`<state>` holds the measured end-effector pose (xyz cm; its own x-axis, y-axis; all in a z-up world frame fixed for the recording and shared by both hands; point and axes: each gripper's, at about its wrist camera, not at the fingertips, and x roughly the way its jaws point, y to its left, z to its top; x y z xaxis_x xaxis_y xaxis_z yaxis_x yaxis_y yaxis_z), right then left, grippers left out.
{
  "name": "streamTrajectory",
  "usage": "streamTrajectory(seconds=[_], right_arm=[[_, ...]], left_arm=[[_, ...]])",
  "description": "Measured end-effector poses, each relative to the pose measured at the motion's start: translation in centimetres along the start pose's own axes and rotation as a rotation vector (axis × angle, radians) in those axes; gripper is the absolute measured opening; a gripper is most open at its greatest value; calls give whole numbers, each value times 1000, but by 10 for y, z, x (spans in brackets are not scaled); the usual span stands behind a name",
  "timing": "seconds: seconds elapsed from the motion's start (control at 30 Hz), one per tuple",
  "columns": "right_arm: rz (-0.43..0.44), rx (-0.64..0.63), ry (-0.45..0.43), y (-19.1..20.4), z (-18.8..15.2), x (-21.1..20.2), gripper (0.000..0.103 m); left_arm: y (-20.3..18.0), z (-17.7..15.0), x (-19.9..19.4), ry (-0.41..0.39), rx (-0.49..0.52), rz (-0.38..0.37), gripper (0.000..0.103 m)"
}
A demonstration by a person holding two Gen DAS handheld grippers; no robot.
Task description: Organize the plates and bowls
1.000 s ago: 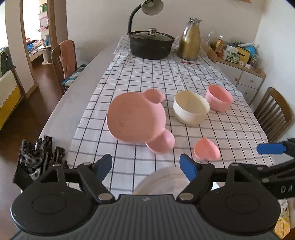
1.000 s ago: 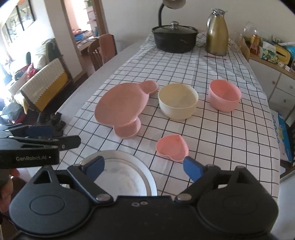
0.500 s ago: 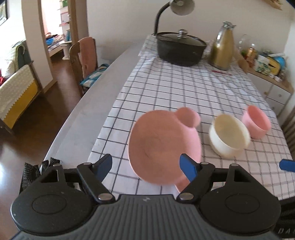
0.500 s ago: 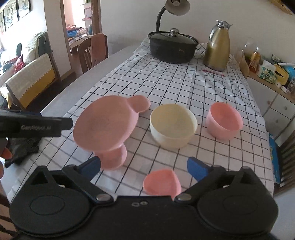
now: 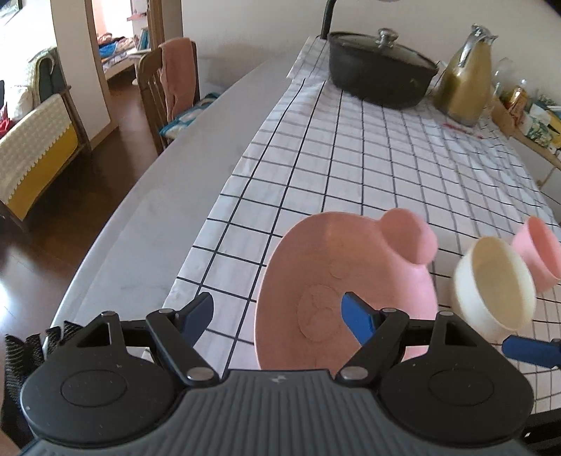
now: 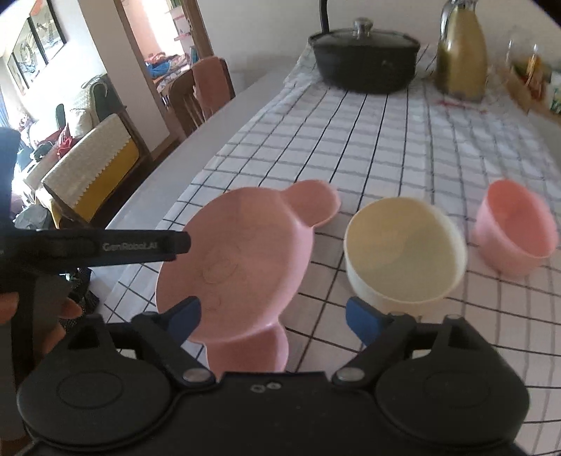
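Pink bear-eared plate (image 5: 336,280) lies between both wide hand-held grippers, near the cloth edge.

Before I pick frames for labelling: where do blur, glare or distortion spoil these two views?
Right wrist view: motion blur smears the cream bowl, pink cup and black pot. Left wrist view: sharper, though the cream bowl's rim is soft; fisheye bends the tablecloth grid; the doorway is overexposed.
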<state>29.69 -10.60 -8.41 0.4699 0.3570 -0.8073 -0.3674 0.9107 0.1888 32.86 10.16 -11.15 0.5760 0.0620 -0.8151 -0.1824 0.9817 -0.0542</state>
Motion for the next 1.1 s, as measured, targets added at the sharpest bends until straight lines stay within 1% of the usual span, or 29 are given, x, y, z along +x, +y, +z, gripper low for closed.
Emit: streamTrajectory(seconds=[0.07, 0.17, 0.23, 0.27, 0.3, 0.33, 0.37, 0.4, 0.43, 0.47, 0.5, 0.57, 0.6, 0.63, 0.67, 0.73, 0.8, 0.9, 0.97, 1.0, 1.1], right_arm=[[18, 12, 20, -2, 3, 9, 84], [26, 30, 52, -4, 6, 23, 77], [32, 40, 71, -5, 7, 30, 70], [31, 45, 77, -6, 8, 33, 69], [30, 51, 83, -6, 9, 36, 68], [28, 54, 88, -7, 9, 38, 64], [28, 56, 93, -8, 10, 39, 63], [31, 59, 99, -8, 10, 42, 58], [32, 61, 103, -10, 11, 43, 53], [28, 61, 106, -11, 12, 45, 52], [24, 62, 108, -11, 12, 46, 50], [12, 65, 115, -14, 12, 47, 43], [11, 70, 117, -15, 12, 48, 37], [12, 75, 120, -16, 13, 48, 34], [12, 82, 121, -17, 13, 49, 33], [16, 91, 121, -18, 12, 50, 29], [0, 81, 123, -17, 11, 51, 25], [-22, 70, 125, -16, 11, 51, 19], [-36, 62, 126, -16, 12, 52, 14], [-46, 58, 126, -16, 11, 52, 9], [-47, 52, 129, -16, 13, 54, 9]], left_arm=[[1, 2, 10, 8, -2, -3, 80], [1, 4, 22, 25, 3, -12, 79], [1, 3, 27, 31, 2, -17, 78], [1, 3, 29, 34, 4, -18, 74], [1, 4, 31, 40, 4, -23, 64], [1, 4, 34, 50, 3, -28, 58], [2, 5, 36, 57, -1, -27, 56], [2, 5, 37, 60, -6, -26, 53], [3, 5, 38, 63, -11, -29, 49], [3, 6, 39, 66, -12, -34, 45], [3, 6, 40, 71, -12, -37, 39], [2, 6, 41, 71, -5, -28, 35], [2, 6, 42, 70, -1, -23, 33], [3, 6, 42, 70, 0, -20, 31], [3, 6, 42, 71, 0, -19, 29], [5, 7, 43, 76, 2, -9, 23], [5, 8, 45, 85, 7, 3, 18], [6, 7, 47, 89, 15, 9, 15], [6, 7, 47, 87, 19, 9, 14], [6, 7, 46, 86, 19, 9, 14], [6, 6, 45, 90, 14, 1, 12]])
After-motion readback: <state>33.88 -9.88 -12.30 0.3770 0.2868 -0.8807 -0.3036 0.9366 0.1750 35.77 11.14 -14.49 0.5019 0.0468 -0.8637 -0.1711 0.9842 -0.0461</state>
